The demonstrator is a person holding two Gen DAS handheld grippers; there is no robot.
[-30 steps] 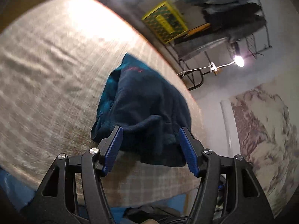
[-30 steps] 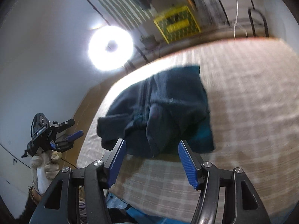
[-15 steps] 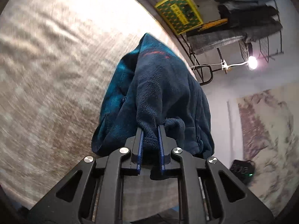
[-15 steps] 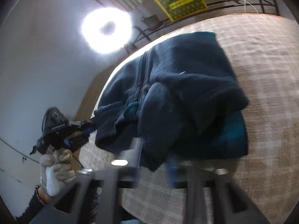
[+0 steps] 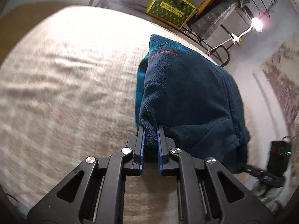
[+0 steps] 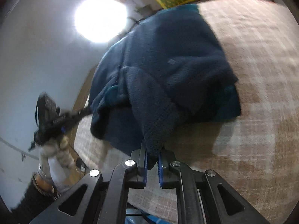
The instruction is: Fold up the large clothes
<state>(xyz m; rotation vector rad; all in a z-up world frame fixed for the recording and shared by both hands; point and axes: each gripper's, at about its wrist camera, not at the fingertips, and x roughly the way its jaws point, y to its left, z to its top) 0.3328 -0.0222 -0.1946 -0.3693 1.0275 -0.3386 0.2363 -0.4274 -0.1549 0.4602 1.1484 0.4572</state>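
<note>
A: What stands around the work surface?

B: Past the far edge of the checked beige cloth (image 5: 65,93) sits a yellow-framed crate (image 5: 170,9) with a green patterned face, beside a metal rack (image 5: 224,18) stacked with folded dark fabric. A bare bulb (image 5: 257,22) glows at the right, and a round bright lamp (image 6: 101,18) burns at the upper left of the right wrist view. Nothing lies between either tool and the garment.

A: And the garment itself?

B: A navy fleece jacket (image 5: 186,97), thick and nubbly, with a teal lining showing along its edges and small red stitched lettering near the collar. It lies bunched on the cloth, which is woven and slightly rippled.

A: How do the tools stand to it?

B: The left gripper (image 5: 151,132) pinches a rolled ribbed edge at the near left corner of the jacket, its blue pads pressed to the fabric. The right gripper (image 6: 153,155) has been closing and now clamps a hanging ribbed cuff at the near end, the fleece rising away from it. In the right wrist view a gloved hand (image 6: 56,149) grips the other tool at the left, blurred, its tips at the jacket's edge.
</note>
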